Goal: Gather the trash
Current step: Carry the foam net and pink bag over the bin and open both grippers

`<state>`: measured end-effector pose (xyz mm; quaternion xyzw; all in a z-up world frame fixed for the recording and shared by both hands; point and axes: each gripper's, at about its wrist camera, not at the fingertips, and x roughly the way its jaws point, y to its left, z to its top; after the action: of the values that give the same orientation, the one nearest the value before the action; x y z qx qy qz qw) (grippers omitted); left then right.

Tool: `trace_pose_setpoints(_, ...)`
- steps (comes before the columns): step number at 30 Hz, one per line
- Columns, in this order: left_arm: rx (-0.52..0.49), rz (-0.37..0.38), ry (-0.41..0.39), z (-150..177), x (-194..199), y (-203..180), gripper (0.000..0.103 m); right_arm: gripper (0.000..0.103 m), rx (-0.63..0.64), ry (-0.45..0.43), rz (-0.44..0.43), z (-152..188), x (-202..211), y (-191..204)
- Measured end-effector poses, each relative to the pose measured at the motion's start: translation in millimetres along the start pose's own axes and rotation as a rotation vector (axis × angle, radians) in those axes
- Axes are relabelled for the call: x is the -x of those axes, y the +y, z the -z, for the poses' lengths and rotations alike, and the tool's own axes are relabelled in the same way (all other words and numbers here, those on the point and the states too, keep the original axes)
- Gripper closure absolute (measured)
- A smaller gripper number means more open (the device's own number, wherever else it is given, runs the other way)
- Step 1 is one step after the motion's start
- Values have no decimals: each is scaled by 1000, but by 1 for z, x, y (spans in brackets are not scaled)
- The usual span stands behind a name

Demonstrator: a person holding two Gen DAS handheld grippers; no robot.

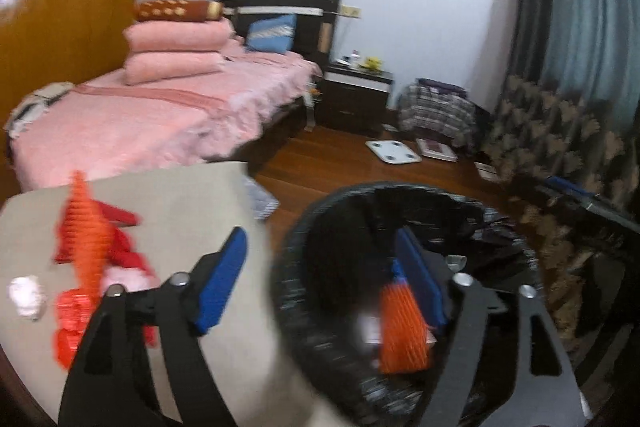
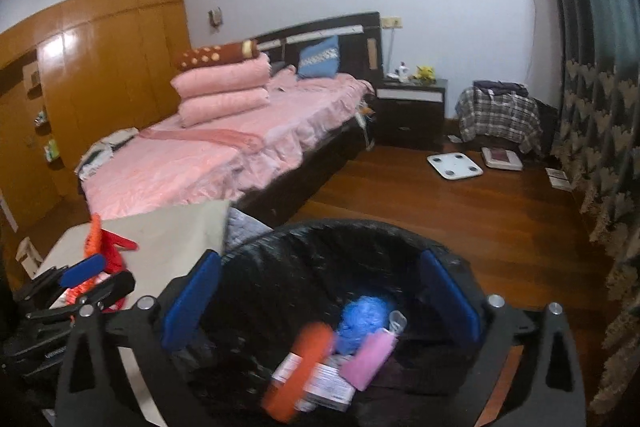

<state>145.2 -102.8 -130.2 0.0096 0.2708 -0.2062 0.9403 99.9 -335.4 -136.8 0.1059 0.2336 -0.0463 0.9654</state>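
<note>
A trash bin with a black liner stands on the floor beside a beige table. My left gripper is open, its right finger over the bin. An orange ribbed piece is blurred inside the bin, along with a blue crumpled item, a pink piece and a printed packet. Red and orange wrappers and a white paper ball lie on the table. My right gripper is open above the bin, empty.
A bed with a pink cover stands behind the table. A dark nightstand, a white scale, a plaid-covered seat and patterned curtains border the wooden floor.
</note>
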Motion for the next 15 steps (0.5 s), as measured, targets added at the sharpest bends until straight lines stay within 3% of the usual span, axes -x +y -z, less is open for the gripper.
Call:
trace_pose_setpoints(3,24,-74,-18,7,24,30,17,6,33,4,-35,1,-4,27)
trace_pose_setpoints(15,131,-348,-12,35,98,152,16,6,150,90,-262,27,-27,170)
